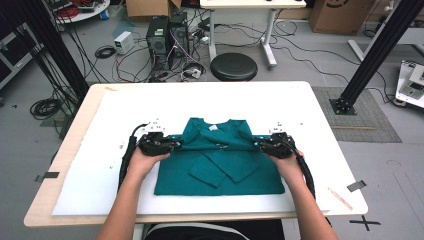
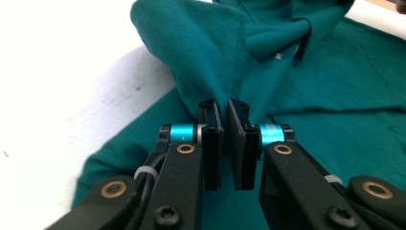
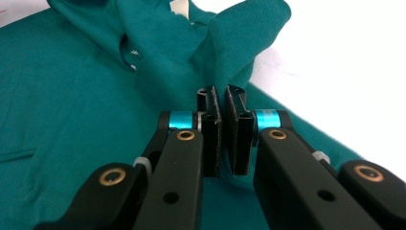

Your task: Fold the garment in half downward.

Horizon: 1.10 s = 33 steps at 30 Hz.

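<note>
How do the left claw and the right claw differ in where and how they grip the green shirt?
The left claw pinches the green shirt at its left edge; the right claw pinches its right edge. The left points inward to the right, the right inward to the left. Both are shut on a raised fold of cloth, level with each other.

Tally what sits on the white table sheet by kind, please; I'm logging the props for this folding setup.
Teal shirt: 1
Handheld grippers, the left gripper and the right gripper, each with jaws shut on the shirt's cloth: 2
White sheet covering the table: 1
Total: 4
</note>
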{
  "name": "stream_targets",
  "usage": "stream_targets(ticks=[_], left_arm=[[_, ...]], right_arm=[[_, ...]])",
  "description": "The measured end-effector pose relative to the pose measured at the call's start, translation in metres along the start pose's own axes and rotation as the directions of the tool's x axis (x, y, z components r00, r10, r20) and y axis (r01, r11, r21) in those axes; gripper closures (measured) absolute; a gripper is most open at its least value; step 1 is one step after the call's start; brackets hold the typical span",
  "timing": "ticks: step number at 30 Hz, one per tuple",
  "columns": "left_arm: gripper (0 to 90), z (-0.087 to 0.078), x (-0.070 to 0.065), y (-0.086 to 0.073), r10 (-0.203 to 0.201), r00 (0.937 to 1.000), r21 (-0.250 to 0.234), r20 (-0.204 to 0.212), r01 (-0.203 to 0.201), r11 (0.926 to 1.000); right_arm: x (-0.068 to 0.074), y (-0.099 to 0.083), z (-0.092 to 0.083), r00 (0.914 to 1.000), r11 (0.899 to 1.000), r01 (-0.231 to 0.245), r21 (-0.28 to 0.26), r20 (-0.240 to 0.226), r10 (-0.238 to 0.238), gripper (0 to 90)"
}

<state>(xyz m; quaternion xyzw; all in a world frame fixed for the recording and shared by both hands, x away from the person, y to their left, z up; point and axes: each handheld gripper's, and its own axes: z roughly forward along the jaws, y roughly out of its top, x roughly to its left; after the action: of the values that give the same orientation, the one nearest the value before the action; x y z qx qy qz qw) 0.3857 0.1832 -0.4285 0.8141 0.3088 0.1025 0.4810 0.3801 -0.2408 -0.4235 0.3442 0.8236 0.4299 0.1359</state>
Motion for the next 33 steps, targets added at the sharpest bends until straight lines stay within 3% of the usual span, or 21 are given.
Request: stream_targets(ticks=[12,14,17,20,23,26,33], left_arm=[[83.2,-0.003,-0.002,-0.013,-0.017,0.9999,0.030,-0.002,0.017,0.9994],[79.0,-0.003,-0.002,-0.014,-0.017,0.9998,0.033,-0.011,0.017,0.9993],[66.1,-0.006,-0.003,-0.012,-0.020,0.9989,0.020,-0.041,0.021,0.9996],[45.1,-0.011,0.000,-0.009,-0.054,0.9949,-0.049,-0.084,0.050,0.9975],[36.4,-0.016,0.004,-0.006,-0.079,0.9908,-0.091,-0.110,0.069,0.9934],[31.8,-0.017,0.009,-0.006,-0.103,0.9849,-0.107,-0.139,0.089,0.9903],[31.3,-0.013,0.020,-0.002,-0.116,0.9747,-0.058,-0.191,0.107,0.9926]], right_arm=[[0.008,-0.016,-0.002,0.9998,0.999,-0.017,0.034,-0.010,0.018,86.2],[0.008,-0.018,-0.002,0.9997,0.999,-0.020,0.040,-0.011,0.021,84.5],[0.007,-0.018,-0.003,0.9994,0.999,-0.033,0.033,-0.012,0.034,74.1],[0.006,-0.017,-0.008,0.9992,0.999,-0.040,0.008,0.006,0.040,63.4],[0.002,-0.015,-0.015,0.9982,0.998,-0.052,-0.025,0.029,0.052,58.8],[-0.003,-0.012,-0.019,0.9961,0.997,-0.068,-0.040,0.053,0.070,54.5],[-0.013,-0.008,-0.022,0.9905,0.997,-0.066,-0.047,0.117,0.071,47.1]])
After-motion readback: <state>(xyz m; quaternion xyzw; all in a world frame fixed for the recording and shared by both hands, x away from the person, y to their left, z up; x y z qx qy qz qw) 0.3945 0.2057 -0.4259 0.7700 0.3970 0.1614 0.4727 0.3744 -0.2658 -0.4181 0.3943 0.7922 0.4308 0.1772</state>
